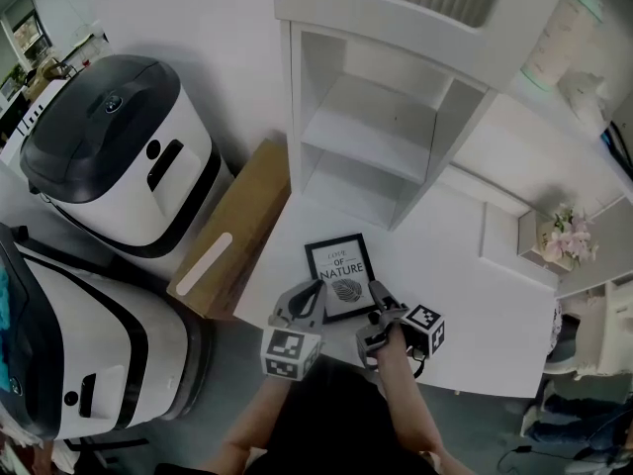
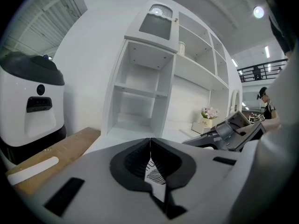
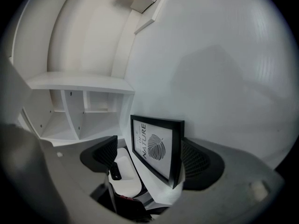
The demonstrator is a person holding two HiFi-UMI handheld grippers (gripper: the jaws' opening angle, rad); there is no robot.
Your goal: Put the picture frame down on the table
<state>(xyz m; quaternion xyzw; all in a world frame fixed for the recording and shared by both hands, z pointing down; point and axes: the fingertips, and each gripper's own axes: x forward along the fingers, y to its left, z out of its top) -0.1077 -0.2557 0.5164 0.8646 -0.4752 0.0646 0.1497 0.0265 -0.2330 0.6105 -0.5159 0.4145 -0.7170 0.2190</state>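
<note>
Head view: picture frame [image 1: 341, 277] lies at the table [image 1: 475, 295] front edge, btw left gripper [image 1: 315, 291] & right gripper [image 1: 384, 301].

Left gripper view: tips pressed together, pinching nothing; print shows thru the gap behind them.

Right gripper view: jaws spread, frame btw them, against one pad.

We judge it's the release step. Next, ease right out w/o dragging the frame.

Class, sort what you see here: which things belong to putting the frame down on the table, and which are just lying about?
In the job: frame, table, left gripper, right gripper.
Lying about: shelves, flowers, board, white machines.
</note>
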